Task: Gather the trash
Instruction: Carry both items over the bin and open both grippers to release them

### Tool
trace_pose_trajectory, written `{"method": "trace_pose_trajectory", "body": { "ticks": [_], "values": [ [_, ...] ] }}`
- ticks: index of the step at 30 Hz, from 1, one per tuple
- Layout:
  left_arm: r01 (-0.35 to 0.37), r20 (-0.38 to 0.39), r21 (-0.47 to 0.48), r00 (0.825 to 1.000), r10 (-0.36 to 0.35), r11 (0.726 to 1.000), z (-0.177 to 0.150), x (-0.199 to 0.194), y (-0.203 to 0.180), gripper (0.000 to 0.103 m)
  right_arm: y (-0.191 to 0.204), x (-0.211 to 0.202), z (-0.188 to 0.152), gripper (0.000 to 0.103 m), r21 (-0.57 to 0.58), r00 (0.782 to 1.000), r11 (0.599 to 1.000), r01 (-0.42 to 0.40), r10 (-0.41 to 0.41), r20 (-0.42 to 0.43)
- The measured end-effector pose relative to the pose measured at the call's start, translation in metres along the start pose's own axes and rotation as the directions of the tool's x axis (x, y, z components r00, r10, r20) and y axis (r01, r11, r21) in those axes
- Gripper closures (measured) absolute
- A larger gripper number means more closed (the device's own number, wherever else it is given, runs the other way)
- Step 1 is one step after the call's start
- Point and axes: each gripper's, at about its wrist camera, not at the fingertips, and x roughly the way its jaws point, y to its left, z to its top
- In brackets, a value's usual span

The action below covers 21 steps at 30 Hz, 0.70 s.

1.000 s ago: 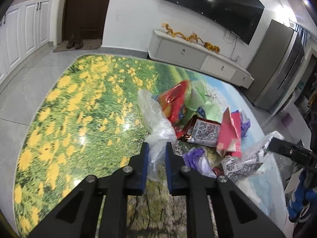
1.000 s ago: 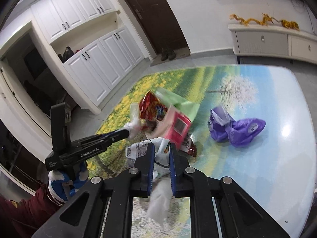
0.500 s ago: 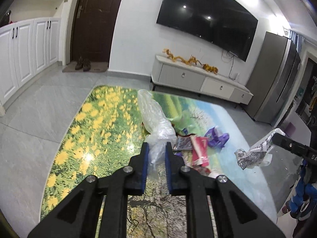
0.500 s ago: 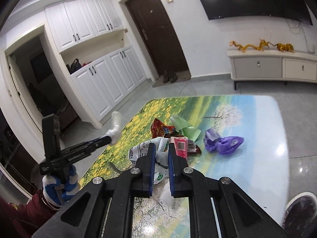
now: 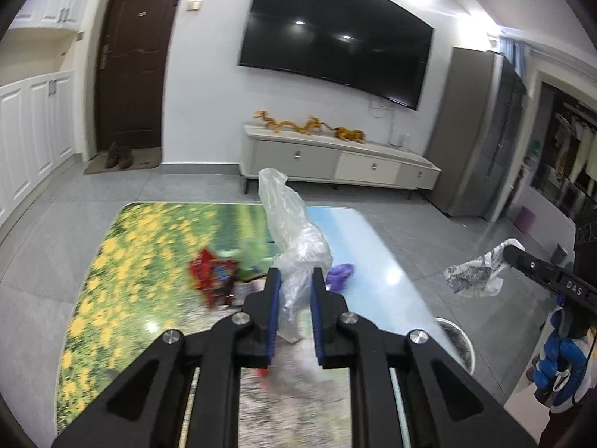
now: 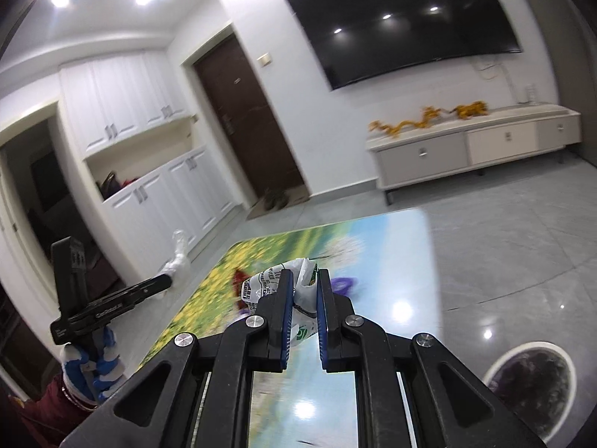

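Note:
My left gripper (image 5: pixel 293 280) is shut on a clear plastic bag (image 5: pixel 294 231) and holds it high above the flower-print table (image 5: pixel 130 261). My right gripper (image 6: pixel 303 283) is shut on a white printed plastic bag (image 6: pixel 266 283), lifted above the table's right side; that bag also shows in the left wrist view (image 5: pixel 474 276). A red snack wrapper (image 5: pixel 211 272), a green wrapper (image 5: pixel 253 261) and a purple wrapper (image 5: pixel 339 272) lie on the table. A white-rimmed trash bin (image 6: pixel 533 384) with a dark liner stands on the floor to the right of the table; it also shows in the left wrist view (image 5: pixel 457 343).
A white TV cabinet (image 5: pixel 335 164) stands against the far wall under a large TV (image 5: pixel 335 37). White cupboards (image 6: pixel 156 194) and a brown door (image 5: pixel 134 67) are at the left. Grey tiled floor surrounds the table.
Both grippers have risen well above the table with their bags still held. The trash bin has come into view at the right of the table.

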Motion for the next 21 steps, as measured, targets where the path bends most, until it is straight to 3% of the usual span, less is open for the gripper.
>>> {"method": "trace_pose_trajectory", "body": {
  "ticks": [7,12,16,21],
  "values": [
    [0.107,-0.042,0.096,0.994,-0.103,0.99,0.008,0.029,-0.079,0.089,-0.061,-0.054,-0.003,0.091,0.088,0.988,0.989,0.116,-0.124,0.096],
    [0.182,-0.095,0.166,0.981,-0.168,0.969,0.009,0.054,-0.134,0.089,-0.106,-0.088,-0.01,0.091,0.161,0.961,0.964,0.213,-0.236,0.141],
    [0.26,-0.154,0.203,0.961,-0.232,0.944,0.005,0.078,-0.185,0.088,-0.137,-0.106,-0.017,0.091,0.205,0.931,0.931,0.303,-0.335,0.143],
    [0.361,-0.254,0.224,0.919,-0.303,0.905,-0.006,0.117,-0.246,0.088,-0.183,-0.11,-0.032,0.091,0.257,0.897,0.878,0.403,-0.435,0.079]
  ]
}}
